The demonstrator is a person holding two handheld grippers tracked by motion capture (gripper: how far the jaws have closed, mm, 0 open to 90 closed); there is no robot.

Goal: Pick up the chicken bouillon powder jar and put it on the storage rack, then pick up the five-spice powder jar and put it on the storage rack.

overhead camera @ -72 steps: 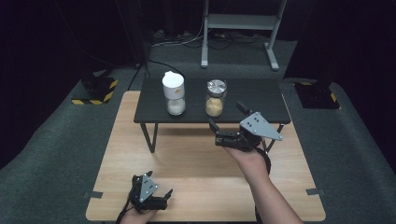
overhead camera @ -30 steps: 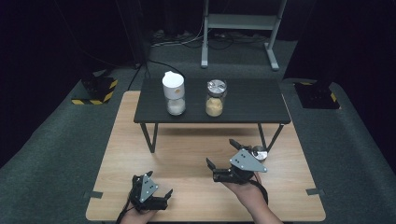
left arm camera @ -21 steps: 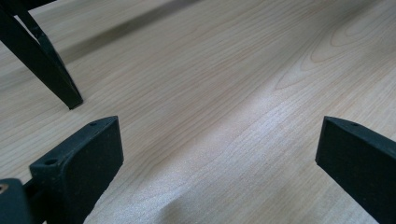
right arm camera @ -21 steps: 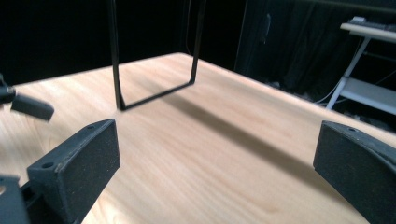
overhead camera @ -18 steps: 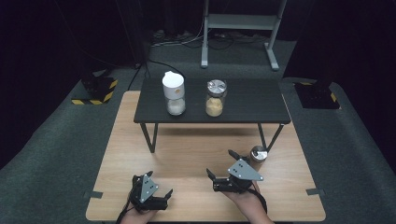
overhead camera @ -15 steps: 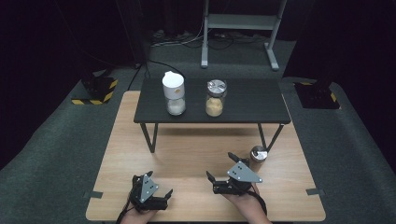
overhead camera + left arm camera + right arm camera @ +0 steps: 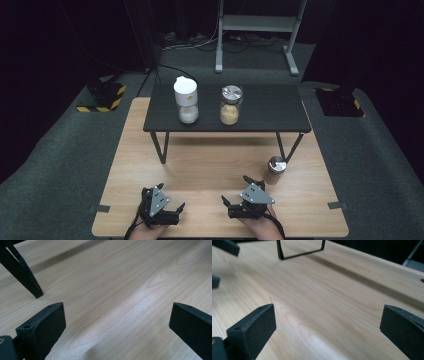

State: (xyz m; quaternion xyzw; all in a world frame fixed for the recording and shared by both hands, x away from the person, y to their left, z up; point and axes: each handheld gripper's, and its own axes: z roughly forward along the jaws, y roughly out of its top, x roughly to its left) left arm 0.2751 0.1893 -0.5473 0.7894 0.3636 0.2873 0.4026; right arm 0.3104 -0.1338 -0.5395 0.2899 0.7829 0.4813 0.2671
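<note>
My left gripper (image 7: 170, 196) rests open low on the wooden table (image 7: 210, 165) near its front edge; in the left gripper view its jaws (image 7: 117, 322) stand wide apart over bare wood. My right gripper (image 7: 236, 190) lies beside it, also open, and bare wood shows between its jaws (image 7: 328, 322) in the right gripper view. A small jar with a metal lid (image 7: 276, 166) stands upright on the wood, just beyond and to the right of the right gripper, apart from it.
A low black table (image 7: 270, 112) stands on the far half of the wooden table. On it are a white-lidded jar (image 7: 185, 100) and a metal-lidded jar of yellowish grains (image 7: 231, 105). Its black legs (image 7: 21, 272) (image 7: 299, 251) rise ahead of both grippers.
My right gripper has drawn back from near the black table to the front edge, leaving the small metal-lidded jar standing by the table's right leg. The left gripper has stayed put.
</note>
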